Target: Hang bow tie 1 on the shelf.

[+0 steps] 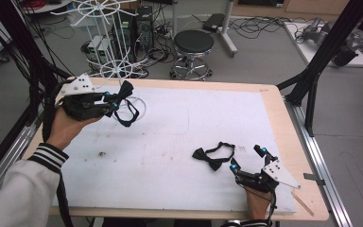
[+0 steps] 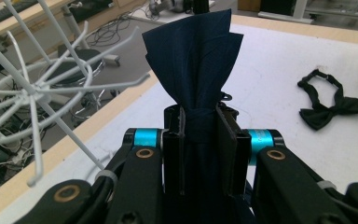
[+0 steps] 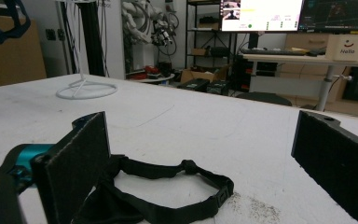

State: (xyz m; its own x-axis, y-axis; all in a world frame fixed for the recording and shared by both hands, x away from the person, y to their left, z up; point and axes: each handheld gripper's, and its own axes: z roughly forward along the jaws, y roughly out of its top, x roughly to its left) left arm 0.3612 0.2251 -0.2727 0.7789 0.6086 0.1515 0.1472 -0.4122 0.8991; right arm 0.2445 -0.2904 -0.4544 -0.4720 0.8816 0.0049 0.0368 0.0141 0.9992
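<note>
A navy bow tie [image 1: 125,90] is lifted over the table's far left, and my left gripper [image 1: 115,101] is shut on its knot while its strap loop dangles below. In the left gripper view the navy bow tie [image 2: 191,51] stands up from between the closed pads of my left gripper [image 2: 200,130]. A black bow tie [image 1: 212,158] lies flat on the white mat at the front right. My right gripper [image 1: 248,158] rests open just right of it. In the right gripper view the black bow tie [image 3: 168,186] lies by the left pad of my right gripper [image 3: 205,154].
A white wire rack [image 1: 106,28] rises at the far left of the table, close beside the raised left gripper; its prongs [image 2: 32,88] reach toward it and its ring base [image 3: 86,88] sits on the mat. A stool [image 1: 194,45] stands behind the table.
</note>
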